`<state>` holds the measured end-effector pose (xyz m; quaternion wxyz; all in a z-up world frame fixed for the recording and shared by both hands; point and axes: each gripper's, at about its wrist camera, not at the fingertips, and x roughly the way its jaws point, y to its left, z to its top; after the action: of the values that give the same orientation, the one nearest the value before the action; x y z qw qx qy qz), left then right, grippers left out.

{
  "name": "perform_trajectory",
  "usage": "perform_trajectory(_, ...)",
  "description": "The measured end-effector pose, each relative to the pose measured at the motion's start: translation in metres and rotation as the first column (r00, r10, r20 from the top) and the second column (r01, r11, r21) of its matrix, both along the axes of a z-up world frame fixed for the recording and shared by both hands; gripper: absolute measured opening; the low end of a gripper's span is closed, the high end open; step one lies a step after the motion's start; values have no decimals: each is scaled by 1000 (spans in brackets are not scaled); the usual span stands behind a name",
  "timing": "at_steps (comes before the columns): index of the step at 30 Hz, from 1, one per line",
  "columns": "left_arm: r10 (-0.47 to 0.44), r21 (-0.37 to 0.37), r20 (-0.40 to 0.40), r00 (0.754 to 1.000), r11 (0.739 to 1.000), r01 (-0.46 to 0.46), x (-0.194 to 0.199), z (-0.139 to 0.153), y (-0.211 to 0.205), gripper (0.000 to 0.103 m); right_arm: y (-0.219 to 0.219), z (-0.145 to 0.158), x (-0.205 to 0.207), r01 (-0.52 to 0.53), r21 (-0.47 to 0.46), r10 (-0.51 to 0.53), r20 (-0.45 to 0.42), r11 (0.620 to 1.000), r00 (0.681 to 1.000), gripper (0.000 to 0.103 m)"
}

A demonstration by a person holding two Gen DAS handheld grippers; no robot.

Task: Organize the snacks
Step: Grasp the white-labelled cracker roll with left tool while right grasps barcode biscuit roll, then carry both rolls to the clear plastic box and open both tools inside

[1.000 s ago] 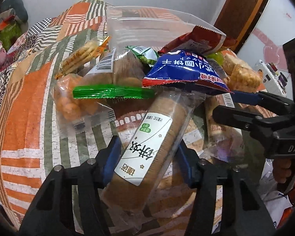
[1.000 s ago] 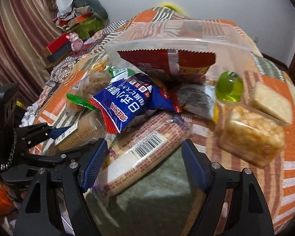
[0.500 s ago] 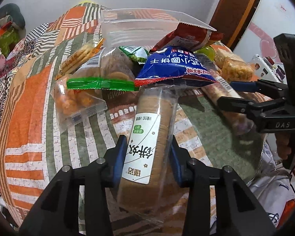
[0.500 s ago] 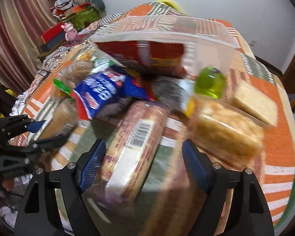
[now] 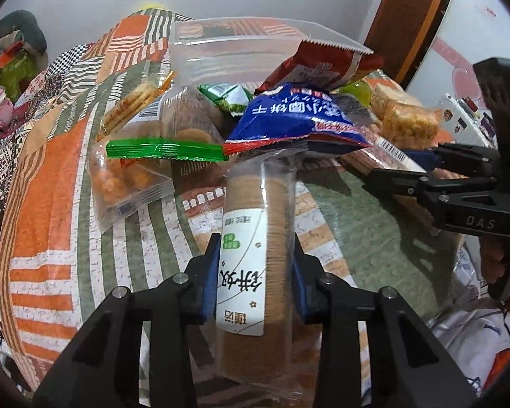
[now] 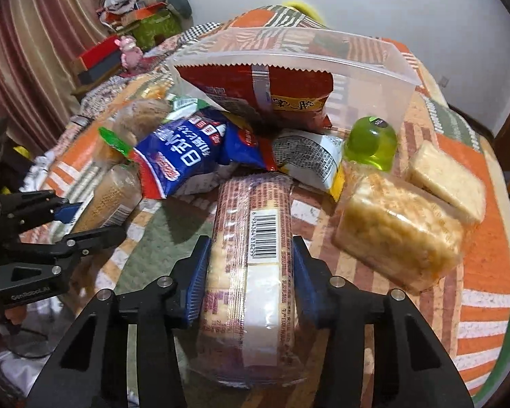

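My left gripper [image 5: 255,255] is shut on a brown biscuit roll with a white label [image 5: 255,210]; the roll's far end lies under a blue snack bag [image 5: 299,122]. In the right wrist view, my right gripper [image 6: 250,258] has its jaws closing, and both blue pads press the sides of a long cracker pack with a barcode [image 6: 251,204]. Behind the pile stands a clear plastic box [image 6: 374,68] with a red snack bag [image 6: 261,91] leaning in it. Each gripper shows at the other view's edge.
Loose snacks lie on the patchwork cloth [image 5: 51,176]: a green-sealed cookie bag [image 5: 166,149], an orange puff pack [image 5: 125,180], a green jelly cup [image 6: 370,142] and two wrapped rice-cake blocks [image 6: 397,234]. Curtains and clutter stand far left; a wooden door far right.
The left jaws drew in onto the biscuit roll, which now points straight ahead. The right jaws went from wide open to pressing the cracker pack, now lined up between them.
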<state>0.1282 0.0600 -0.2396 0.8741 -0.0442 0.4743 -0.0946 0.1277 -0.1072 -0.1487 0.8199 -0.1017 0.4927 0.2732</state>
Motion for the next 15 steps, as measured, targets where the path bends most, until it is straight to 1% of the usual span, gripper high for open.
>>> perform_trajectory(5,12,11,18,1000,1000,-12,-9,14,-1,35,-10,2,-2,23,34,-22,-11,999,1000,42)
perform_trajectory(9,23,18,45,999,1000,-24,-16,29,-2,35,-16,12,-8,32,75,-32,-7,997,999,42)
perform_trajectory(12,34,13,71,997,999,-35,-19,43,1,35,-19,23,-14,26,95,-28,23,995,999,42)
perform_trajectory(15,42,26,115,993,999,-45,-22,58,3,35,-20,37,-19,11,104,-18,70,995,997,42)
